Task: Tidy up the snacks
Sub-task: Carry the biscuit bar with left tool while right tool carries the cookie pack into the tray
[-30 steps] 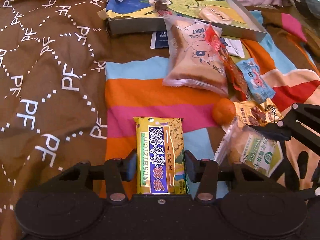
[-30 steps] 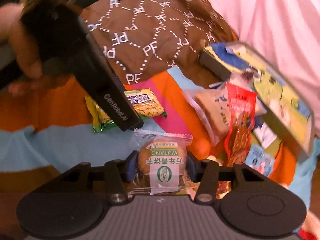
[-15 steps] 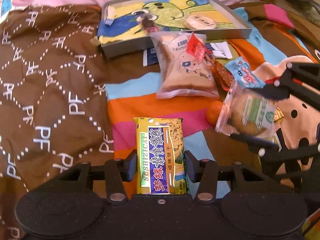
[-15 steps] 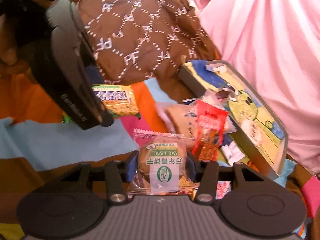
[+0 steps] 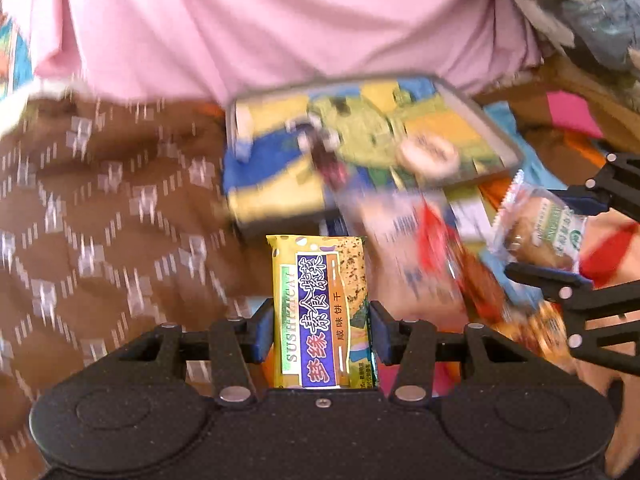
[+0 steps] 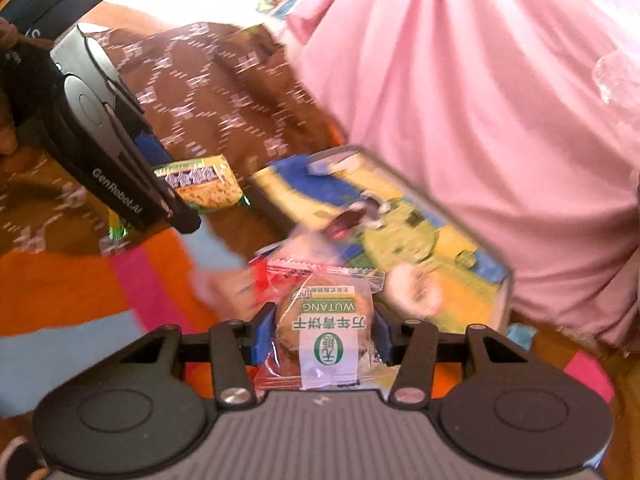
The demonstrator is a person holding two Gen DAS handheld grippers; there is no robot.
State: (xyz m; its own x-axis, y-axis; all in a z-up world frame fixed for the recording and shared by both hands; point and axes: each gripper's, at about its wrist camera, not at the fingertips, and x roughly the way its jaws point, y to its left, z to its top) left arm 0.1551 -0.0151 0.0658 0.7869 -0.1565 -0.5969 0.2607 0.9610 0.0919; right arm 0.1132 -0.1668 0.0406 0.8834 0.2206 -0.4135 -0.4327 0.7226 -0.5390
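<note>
1. Snacks are in both grippers: the left gripper is closed on a yellow cracker packet, gripped across its width near the lower end, and the right gripper is closed on a round wrapped biscuit in clear film.
2. The tray with the cartoon picture lies ahead of both, against a pink cloth; it already holds a round pale snack and a small dark one.
3. The step in hand looks like carrying both packets over to the tray. Both views are smeared by motion, so the exact gap to the rim cannot be told.
4. To do it well, each packet should be brought over bare tray floor, clear of the rim and of the loose snacks in front.
5. The two grippers are near each other, so one should go in first.
6. Each packet should be lowered until it rests flat before the jaws open; the film may slip.
</note>
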